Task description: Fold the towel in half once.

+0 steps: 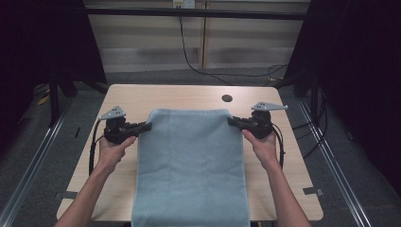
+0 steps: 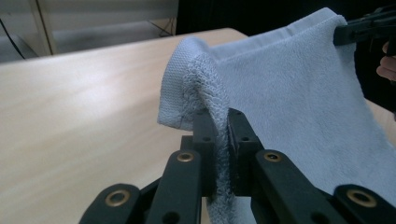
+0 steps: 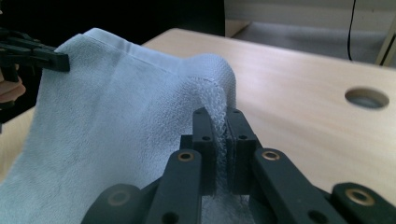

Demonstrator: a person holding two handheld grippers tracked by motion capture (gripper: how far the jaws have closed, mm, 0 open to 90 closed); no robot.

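A light blue towel (image 1: pixel 191 165) lies lengthwise on the wooden table (image 1: pixel 179 97), its near end hanging over the front edge. Its far edge is lifted off the table and stretched between both grippers. My left gripper (image 1: pixel 147 126) is shut on the towel's far left corner (image 2: pixel 196 93), the cloth pinched between its black pads. My right gripper (image 1: pixel 231 121) is shut on the far right corner (image 3: pixel 217 88) in the same way. In the left gripper view the right gripper (image 2: pixel 362 30) shows at the top right on the towel's other corner. In the right gripper view the left gripper (image 3: pixel 51 58) shows at the upper left.
A round hole (image 1: pixel 227 98) sits in the tabletop near the far edge, right of centre. Black cables (image 1: pixel 194 61) run across the floor behind the table. Metal rails (image 1: pixel 35 156) flank the table on both sides.
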